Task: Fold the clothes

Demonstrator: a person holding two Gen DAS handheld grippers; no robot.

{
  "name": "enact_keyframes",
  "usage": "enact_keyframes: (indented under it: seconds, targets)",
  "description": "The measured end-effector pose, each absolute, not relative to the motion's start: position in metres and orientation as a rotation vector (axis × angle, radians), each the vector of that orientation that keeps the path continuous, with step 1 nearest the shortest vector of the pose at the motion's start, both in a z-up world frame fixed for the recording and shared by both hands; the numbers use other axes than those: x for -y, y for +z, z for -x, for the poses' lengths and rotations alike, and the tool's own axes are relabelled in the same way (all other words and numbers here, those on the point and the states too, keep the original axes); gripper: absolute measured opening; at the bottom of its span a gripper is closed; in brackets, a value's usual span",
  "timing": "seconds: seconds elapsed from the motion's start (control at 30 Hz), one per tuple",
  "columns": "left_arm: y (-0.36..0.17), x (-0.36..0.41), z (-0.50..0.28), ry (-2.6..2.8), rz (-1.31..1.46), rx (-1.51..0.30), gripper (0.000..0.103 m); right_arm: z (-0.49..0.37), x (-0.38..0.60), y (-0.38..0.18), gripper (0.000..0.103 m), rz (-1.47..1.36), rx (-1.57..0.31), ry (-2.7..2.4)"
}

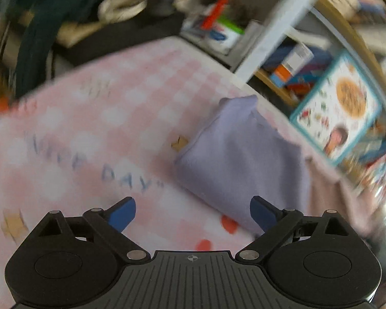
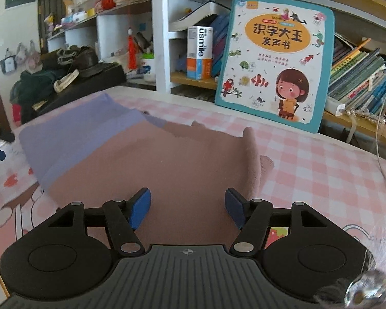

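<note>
A folded garment, lilac on one part and dusty pink on the other, lies on the pink checked cloth over the table. In the right wrist view the lilac part is at the left. My left gripper is open and empty, just short of the lilac part's near edge; this view is blurred. My right gripper is open and empty, its fingers over the near edge of the pink part.
A children's book leans on the shelf behind the table, with book rows and boxes. Dark clothes and clutter sit at the table's far left. A cable hangs at the right.
</note>
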State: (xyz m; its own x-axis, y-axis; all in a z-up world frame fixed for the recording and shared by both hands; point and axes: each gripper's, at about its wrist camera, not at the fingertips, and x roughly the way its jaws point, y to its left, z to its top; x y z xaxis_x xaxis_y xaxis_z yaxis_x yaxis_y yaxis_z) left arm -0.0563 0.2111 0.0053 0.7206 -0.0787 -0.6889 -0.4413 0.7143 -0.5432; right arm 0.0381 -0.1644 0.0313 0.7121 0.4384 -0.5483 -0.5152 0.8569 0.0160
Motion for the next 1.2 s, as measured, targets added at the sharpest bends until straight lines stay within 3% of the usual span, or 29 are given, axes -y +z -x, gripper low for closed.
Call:
enact_keyframes:
  seconds: [0.17, 0.37, 0.47, 0.57, 0.73, 0.8, 0.9, 1.07, 1.2]
  targets:
    - [-0.014, -0.217, 0.059, 0.17, 1.086, -0.704, 0.097, -0.034, 0.171, 0.033, 0.063, 0.161, -0.567, 0.535]
    - [-0.022, -0.203, 0.046, 0.159, 1.145, -0.665, 0.092, -0.033, 0.176, 0.031, 0.063, 0.166, -0.577, 0.538]
    - [-0.024, -0.202, 0.036, 0.148, 1.154, -0.666, 0.082, -0.034, 0.178, 0.027, 0.063, 0.157, -0.587, 0.54]
    - [-0.026, -0.206, 0.035, 0.191, 1.179, -0.642, 0.062, -0.034, 0.183, 0.024, 0.063, 0.112, -0.593, 0.542]
    - [-0.031, -0.211, 0.037, 0.207, 1.234, -0.605, 0.051, -0.035, 0.183, 0.023, 0.063, 0.098, -0.597, 0.541]
    - [-0.024, -0.204, 0.035, 0.199, 1.165, -0.595, 0.037, -0.035, 0.184, 0.023, 0.063, 0.096, -0.598, 0.542]
    - [-0.008, -0.191, 0.032, 0.181, 1.022, -0.575, 0.027, -0.035, 0.184, 0.023, 0.063, 0.095, -0.599, 0.545]
    - [0.015, -0.173, 0.028, 0.156, 0.816, -0.544, 0.028, -0.037, 0.185, 0.023, 0.063, 0.083, -0.604, 0.547]
    - [-0.009, -0.193, 0.027, 0.21, 1.008, -0.582, 0.042, -0.036, 0.185, 0.023, 0.063, 0.079, -0.603, 0.55]
